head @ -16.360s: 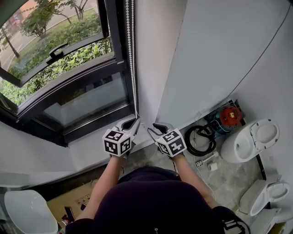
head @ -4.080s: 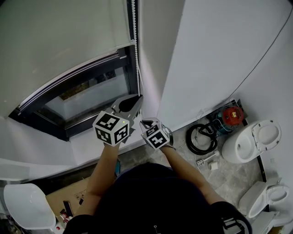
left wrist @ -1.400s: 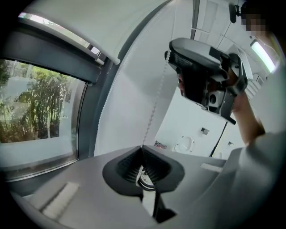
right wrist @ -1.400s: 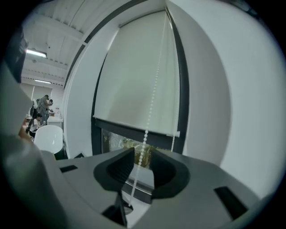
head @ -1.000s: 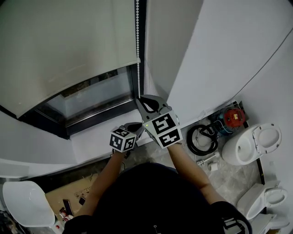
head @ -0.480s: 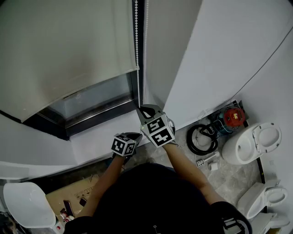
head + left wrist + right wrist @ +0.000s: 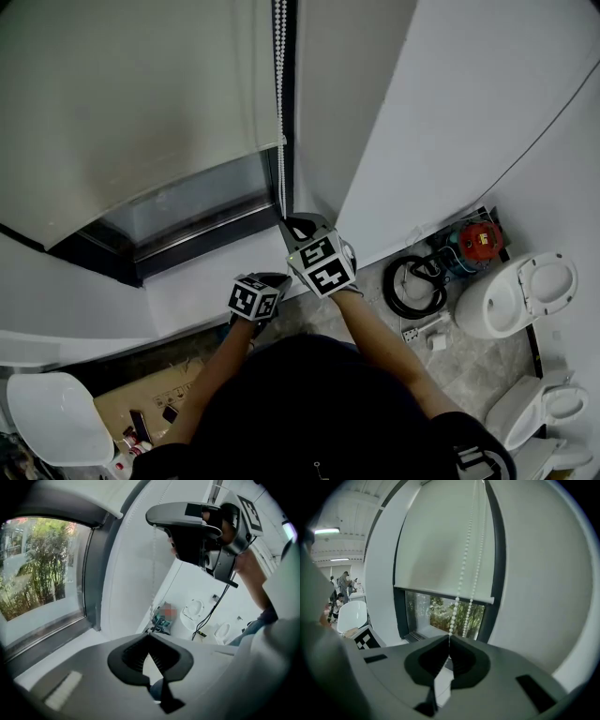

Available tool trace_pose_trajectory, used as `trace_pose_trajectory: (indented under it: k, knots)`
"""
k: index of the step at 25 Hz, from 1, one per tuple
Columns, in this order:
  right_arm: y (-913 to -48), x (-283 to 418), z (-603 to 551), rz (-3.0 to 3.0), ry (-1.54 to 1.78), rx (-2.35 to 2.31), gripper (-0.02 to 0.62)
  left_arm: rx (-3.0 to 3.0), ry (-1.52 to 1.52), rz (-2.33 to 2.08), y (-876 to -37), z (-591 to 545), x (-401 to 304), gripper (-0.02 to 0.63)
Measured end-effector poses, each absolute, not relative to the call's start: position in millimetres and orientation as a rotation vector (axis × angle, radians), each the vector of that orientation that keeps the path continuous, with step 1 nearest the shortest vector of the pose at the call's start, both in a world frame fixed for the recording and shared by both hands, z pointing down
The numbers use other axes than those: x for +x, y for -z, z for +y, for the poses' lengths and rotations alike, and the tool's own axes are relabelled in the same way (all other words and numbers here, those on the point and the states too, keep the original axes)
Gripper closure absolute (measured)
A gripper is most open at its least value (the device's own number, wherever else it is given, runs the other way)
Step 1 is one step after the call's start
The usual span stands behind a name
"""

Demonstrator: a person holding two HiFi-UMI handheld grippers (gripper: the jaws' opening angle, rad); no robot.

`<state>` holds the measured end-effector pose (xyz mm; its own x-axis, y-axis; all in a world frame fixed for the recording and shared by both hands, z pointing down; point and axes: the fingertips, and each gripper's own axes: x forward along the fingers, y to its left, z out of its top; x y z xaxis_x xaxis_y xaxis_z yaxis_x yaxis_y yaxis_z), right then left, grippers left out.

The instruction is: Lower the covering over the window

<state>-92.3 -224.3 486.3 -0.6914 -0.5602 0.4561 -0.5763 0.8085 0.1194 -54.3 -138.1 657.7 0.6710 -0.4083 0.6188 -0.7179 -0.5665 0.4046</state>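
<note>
Jaws of your right gripper clenched on bead chain. Your left gripper lower, jaws clamped on same chain beneath right one. Roller blind covers most of window. Strip of glass bare below blind's lower edge.

The head view looks steeply down from above the person onto the left gripper, the right gripper and the window. The left gripper view faces the toilets, close under the right gripper. The right gripper view looks up along the bead chain, which all three views share.
</note>
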Motion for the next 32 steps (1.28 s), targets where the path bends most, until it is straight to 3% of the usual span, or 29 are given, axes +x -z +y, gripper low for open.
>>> trace_pose_trajectory:
  k: [32]
  knots:
    - [-511.1,-79.9,-226.8,-2.459,-0.003,0.85,0.582,2.199,-0.605,-0.942,-663.1,-136.3,-67.0,0.591]
